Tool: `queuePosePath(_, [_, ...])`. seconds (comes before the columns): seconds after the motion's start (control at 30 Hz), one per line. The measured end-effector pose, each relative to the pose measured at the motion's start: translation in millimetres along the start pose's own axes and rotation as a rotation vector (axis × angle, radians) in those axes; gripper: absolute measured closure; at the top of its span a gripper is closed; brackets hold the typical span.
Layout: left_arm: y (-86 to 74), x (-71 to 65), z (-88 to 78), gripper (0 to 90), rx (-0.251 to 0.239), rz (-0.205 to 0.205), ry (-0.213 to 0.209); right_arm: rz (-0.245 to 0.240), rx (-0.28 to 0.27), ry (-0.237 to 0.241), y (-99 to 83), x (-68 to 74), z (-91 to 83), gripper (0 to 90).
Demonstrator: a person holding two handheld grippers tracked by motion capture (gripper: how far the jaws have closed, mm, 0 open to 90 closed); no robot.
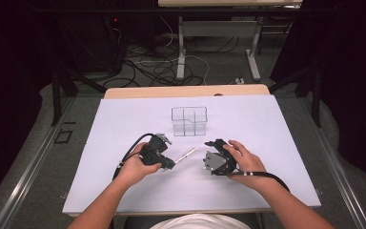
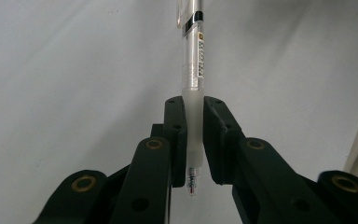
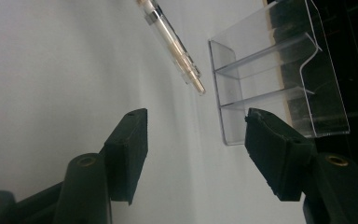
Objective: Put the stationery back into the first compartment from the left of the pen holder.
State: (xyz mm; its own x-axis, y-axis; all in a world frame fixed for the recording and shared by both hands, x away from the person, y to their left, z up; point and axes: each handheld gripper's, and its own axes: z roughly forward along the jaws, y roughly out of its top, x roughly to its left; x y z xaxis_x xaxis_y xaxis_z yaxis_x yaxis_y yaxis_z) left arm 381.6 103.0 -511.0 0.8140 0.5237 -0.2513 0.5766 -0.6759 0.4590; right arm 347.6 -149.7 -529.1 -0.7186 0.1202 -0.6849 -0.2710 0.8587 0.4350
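**A:** High view first. I'm holding the clear pen (image 1: 187,154) in the left gripper (image 1: 170,163), clamped at the grip end, barrel angling up and to the right over the white table cover (image 1: 124,119). The right gripper (image 1: 209,160) is sitting just right of the pen's free end, not touching it. The clear acrylic organizer (image 1: 189,120) is standing behind both, near the middle of the cover.

**B:** Step?

**A:** My read: pen is lifted and I'm bringing the right gripper in for the free end, either a handover or a cap/button action. Can't tell which.

**B:** Left gripper view?

**A:** Jaws are narrow and pressing on the frosted grip of the pen (image 2: 193,93); tip is poking out below the pads. Grip is looking firm.

**B:** Right gripper view?

**A:** Right gripper (image 3: 193,154) is standing half wide, nothing between the jaws. The pen's end (image 3: 175,46) is hanging ahead and above the gap, the organizer (image 3: 279,74) right beside the far jaw.

**B:** Next move?

**A:** I'm thinking: line the jaws up on the barrel end and close in. Room is tight on the organizer side, plenty of bare cover towards me. Cover edges are well off.
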Motion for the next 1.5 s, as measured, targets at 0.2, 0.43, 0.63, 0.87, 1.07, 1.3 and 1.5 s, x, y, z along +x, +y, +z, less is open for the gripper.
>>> queuePosePath(0.2, [0.3, -1.5, 1.3, 80.1, 0.008, -0.007, -0.007, -0.093, 0.006, -0.001, 8.9, 10.1, 3.2, 44.7])
queuePosePath(0.43, [1.1, -3.4, 3.0, 80.2, 0.010, -0.011, -0.017, -0.187, 0.019, 0.001, 16.8, 20.8, 4.0, 51.5])
queuePosePath(0.63, [2.1, -5.1, 5.0, 80.1, 0.018, -0.013, -0.024, -0.261, -0.002, 0.010, 19.6, 26.7, 7.6, 54.3])
queuePosePath(0.87, [4.9, -9.3, 8.7, 80.2, 0.020, -0.010, -0.036, -0.338, 0.030, 0.013, 22.9, 31.7, 11.1, 56.6])
queuePosePath(1.07, [10.7, -16.4, 14.9, 80.1, 0.029, -0.010, -0.056, -0.392, 0.039, -0.003, 27.6, 34.8, 12.7, 59.7])
queuePosePath(1.3, [18.0, -23.0, 21.7, 80.1, 0.034, -0.008, -0.080, -0.451, 0.058, -0.010, 29.4, 38.9, 15.1, 64.4])
queuePosePath(1.5, [21.0, -26.2, 23.3, 80.1, 0.027, -0.009, -0.101, -0.479, 0.088, 0.001, 29.5, 40.4, 16.0, 69.6])
